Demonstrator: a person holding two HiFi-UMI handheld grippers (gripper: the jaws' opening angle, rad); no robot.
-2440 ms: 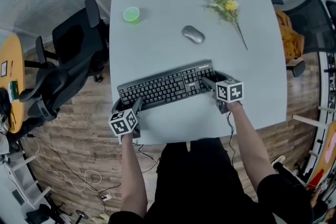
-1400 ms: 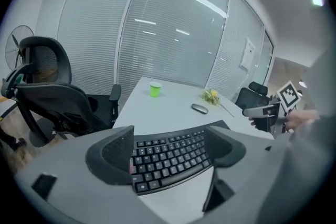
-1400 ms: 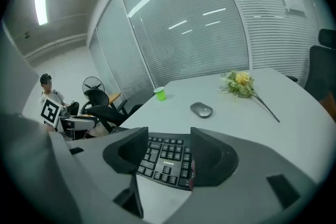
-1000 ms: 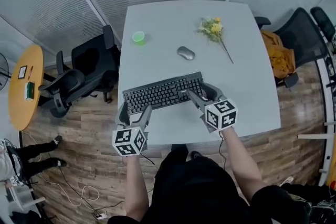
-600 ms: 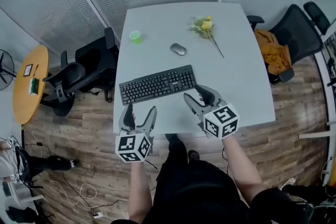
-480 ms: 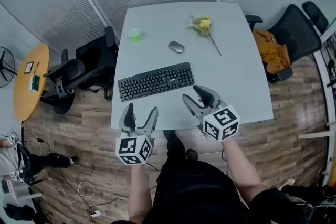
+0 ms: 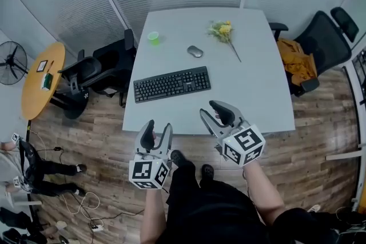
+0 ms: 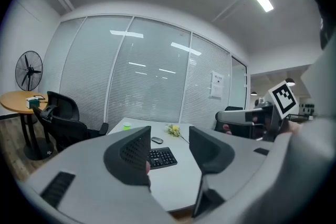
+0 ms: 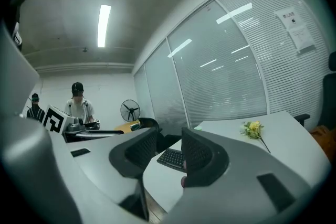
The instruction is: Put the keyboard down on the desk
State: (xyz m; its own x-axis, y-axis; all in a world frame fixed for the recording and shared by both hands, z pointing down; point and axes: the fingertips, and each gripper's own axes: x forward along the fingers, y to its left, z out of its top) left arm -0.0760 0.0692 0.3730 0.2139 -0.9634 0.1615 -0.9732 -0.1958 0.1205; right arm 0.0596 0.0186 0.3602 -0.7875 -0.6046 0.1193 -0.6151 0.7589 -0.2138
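Whereas both tongs stood at the ends of the keyboard [image 7: 172,84] in the earliest frame, they are now drawn back to the near edge of the tabletop [image 7: 251,94] and raised above it. The keyboard lies flat on the tabletop, left of centre, with its long side running left to right. Nothing touches it. It has kept its place relative to the other items since the earlier frames.

The left tongs [image 7: 158,128] hang at the near-left part of the edge, well apart from the keyboard. Their jaws stand partly apart and are closing. The left gripper view shows nothing between them, only the keyboard lying far beyond. A second ago they were visibly wider.

The right tongs [image 7: 210,110] hang at the near edge, nearer than the keyboard's right end and apart from it. Their jaws also stand partly apart and are closing, with nothing held. They too are narrower than before.

Farther off on the tabletop, unmoved, are:
- a grey mouse [image 7: 195,51] just beyond the keyboard;
- a green cup [image 7: 153,38] toward the far-left corner;
- yellow flowers [image 7: 223,31] right of the mouse.

The head view now takes in more of the room than in the earlier frames, with a black office chair [image 7: 103,66] to the left of the tabletop.
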